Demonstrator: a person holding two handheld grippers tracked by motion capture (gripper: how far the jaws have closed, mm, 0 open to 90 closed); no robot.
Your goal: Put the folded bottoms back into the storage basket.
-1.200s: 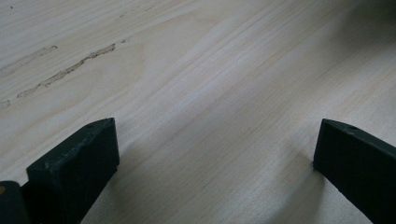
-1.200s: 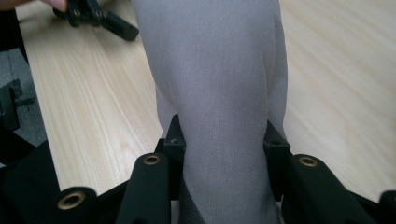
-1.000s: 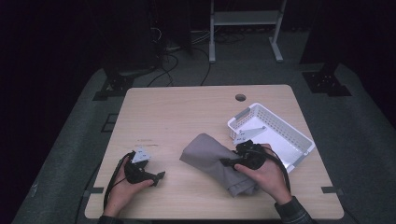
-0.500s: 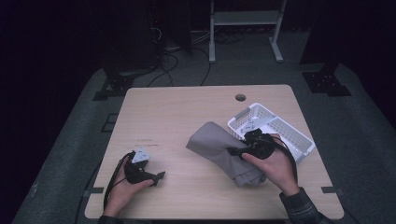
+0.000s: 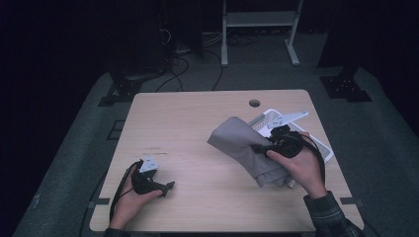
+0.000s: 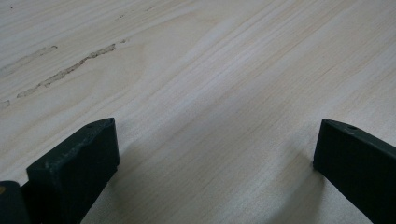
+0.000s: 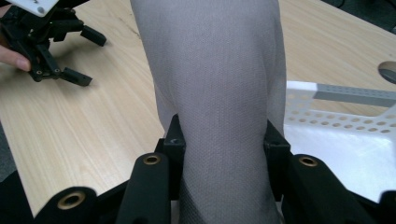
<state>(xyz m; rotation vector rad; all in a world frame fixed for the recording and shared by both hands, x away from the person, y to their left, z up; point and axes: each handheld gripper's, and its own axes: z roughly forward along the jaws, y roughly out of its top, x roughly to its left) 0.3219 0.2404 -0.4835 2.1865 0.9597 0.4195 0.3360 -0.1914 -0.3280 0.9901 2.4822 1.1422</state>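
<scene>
A grey cloth point(image 5: 244, 148) hangs bunched right of centre in the high view, lifted partly off the worktop point(image 5: 197, 128), its lower folds draping toward the lower right. The right tongs point(image 5: 262, 147) are clenched on the cloth; in the right gripper view the fabric point(image 7: 219, 93) fills the gap between both jaws. Just behind the cloth, at the right edge of the worktop, sits a white perforated basket point(image 5: 281, 118). The left tongs point(image 5: 169, 186) rest at the lower left of the frame, well apart from the cloth, jaws spread wide over bare wood point(image 6: 210, 93), grasping nothing.
</scene>
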